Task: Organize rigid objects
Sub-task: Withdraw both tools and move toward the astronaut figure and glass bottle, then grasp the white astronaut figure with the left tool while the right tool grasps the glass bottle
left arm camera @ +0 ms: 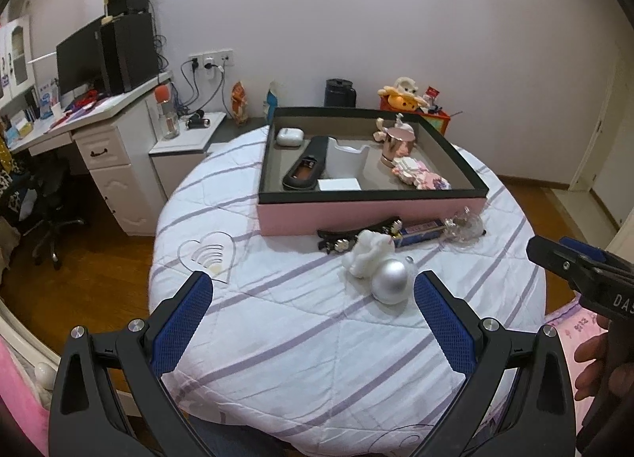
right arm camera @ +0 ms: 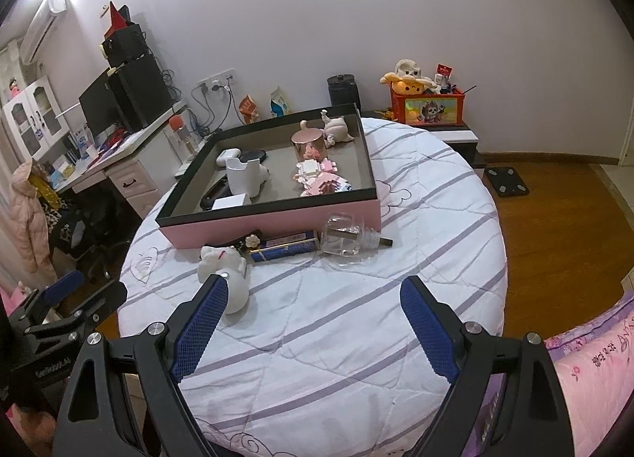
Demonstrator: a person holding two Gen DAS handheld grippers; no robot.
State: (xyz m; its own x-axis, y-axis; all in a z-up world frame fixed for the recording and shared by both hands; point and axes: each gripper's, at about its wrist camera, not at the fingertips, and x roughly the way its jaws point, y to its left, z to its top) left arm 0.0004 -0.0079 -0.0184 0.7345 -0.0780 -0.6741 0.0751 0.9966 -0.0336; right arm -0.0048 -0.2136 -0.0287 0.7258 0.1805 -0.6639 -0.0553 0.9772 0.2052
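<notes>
Left wrist view: we hold the left gripper above the quilt, fingers spread wide with nothing between them.
Right wrist view: the right gripper is spread just as wide and holds nothing.
Tray: a pink-sided, black-rimmed tray sits on the far half of the quilt.
Tray contents: a white earbud case at the back left; a long black case lying flat; a small white box at the front; a white holder in the middle; a rose-gold cup; pink and white bricks to the right; a pale figurine at the back.
Outside the tray: a white figurine and a silver ball touch each other – the ball is just beside our left gripper's right finger.
Along the tray's front wall: a black hair clip, a blue box and a clear bottle on its side.
Hidden: in the right wrist view our left-hand finger covers most of the ball.
Hard to make out: the blue box's print is too blurred to read.
Cut off: the other gripper shows only at the frame edge in each view – its finger gap is unclear there.
</notes>
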